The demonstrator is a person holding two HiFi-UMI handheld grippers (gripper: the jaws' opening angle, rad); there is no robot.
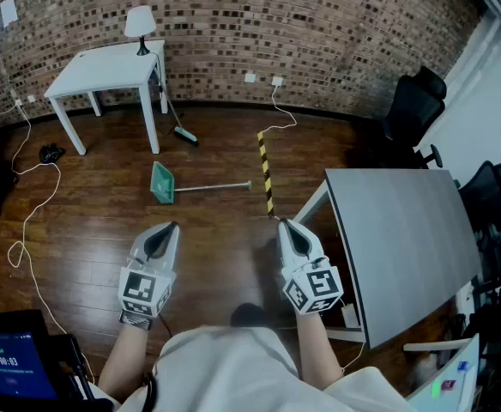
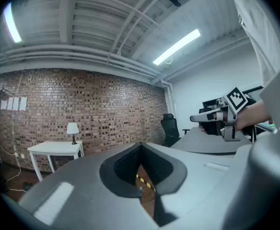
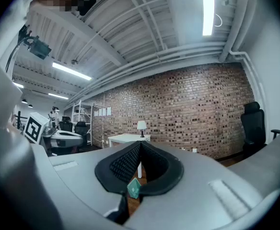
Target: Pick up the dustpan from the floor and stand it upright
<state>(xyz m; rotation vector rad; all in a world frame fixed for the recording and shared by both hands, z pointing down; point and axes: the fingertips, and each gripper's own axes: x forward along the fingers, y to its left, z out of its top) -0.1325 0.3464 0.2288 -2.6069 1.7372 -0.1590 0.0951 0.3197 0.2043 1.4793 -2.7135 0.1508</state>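
Observation:
The green dustpan (image 1: 162, 182) lies flat on the wooden floor, its long silver handle (image 1: 220, 186) pointing right. It is some way ahead of both grippers and nothing touches it. My left gripper (image 1: 172, 226) is held level at the lower left, jaws together and empty. My right gripper (image 1: 281, 222) is level beside it, also shut and empty. In the right gripper view the dustpan (image 3: 134, 189) shows small through the notch below the jaws (image 3: 140, 145). The left gripper's jaws (image 2: 140, 146) meet at their tips.
A white table (image 1: 105, 67) with a lamp (image 1: 139, 24) stands by the brick wall, a broom (image 1: 184, 134) leaning at its leg. A yellow-black strip (image 1: 266, 174) marks the floor. A grey table (image 1: 405, 239) stands right, with office chairs (image 1: 413, 106) behind. Cables (image 1: 29, 221) trail left.

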